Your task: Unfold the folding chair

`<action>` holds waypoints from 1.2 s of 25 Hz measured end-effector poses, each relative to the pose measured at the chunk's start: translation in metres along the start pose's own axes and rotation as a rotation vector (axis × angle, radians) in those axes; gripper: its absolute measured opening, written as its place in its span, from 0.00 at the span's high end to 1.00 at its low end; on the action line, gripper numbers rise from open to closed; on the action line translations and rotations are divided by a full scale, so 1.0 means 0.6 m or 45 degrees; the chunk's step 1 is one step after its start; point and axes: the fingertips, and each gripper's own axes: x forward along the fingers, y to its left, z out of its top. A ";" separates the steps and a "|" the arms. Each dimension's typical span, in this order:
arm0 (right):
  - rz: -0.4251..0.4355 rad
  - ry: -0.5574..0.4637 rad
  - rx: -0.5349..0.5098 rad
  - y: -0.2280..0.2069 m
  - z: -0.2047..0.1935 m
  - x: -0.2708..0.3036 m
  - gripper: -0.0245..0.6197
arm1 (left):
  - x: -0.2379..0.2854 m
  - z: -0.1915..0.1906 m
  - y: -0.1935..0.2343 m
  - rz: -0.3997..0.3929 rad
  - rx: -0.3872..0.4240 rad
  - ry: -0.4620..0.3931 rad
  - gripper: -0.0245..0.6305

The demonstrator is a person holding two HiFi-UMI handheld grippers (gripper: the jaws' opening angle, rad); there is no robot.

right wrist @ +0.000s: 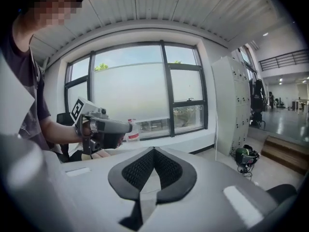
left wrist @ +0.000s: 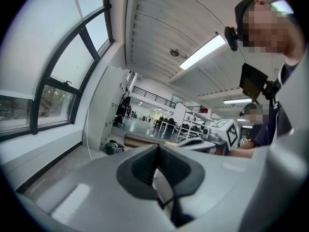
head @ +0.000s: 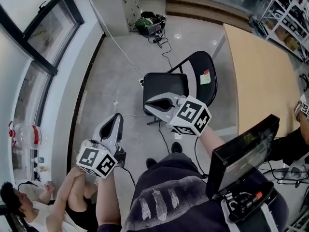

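A: Nearest, left gripper (head: 117, 119) and right gripper (head: 152, 103): state?
B: Both jaws closed, nothing held.
A: Chair (head: 166, 87)?
B: Twelve o'clock, unfolded on floor (head: 120, 71), near right gripper's tip.

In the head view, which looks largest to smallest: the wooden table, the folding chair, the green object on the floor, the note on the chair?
1. wooden table
2. folding chair
3. green object
4. note
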 end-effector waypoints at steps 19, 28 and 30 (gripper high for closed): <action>-0.191 0.162 -0.054 0.173 -0.017 -0.022 0.96 | -0.094 -0.013 -0.050 -0.231 -0.010 -0.082 0.96; -0.183 0.052 -0.037 0.202 -0.012 -0.070 0.96 | -0.118 -0.008 -0.120 -0.229 0.058 -0.082 0.96; -0.173 0.034 -0.018 0.212 -0.019 -0.089 0.96 | -0.125 -0.018 -0.143 -0.225 0.070 -0.071 0.96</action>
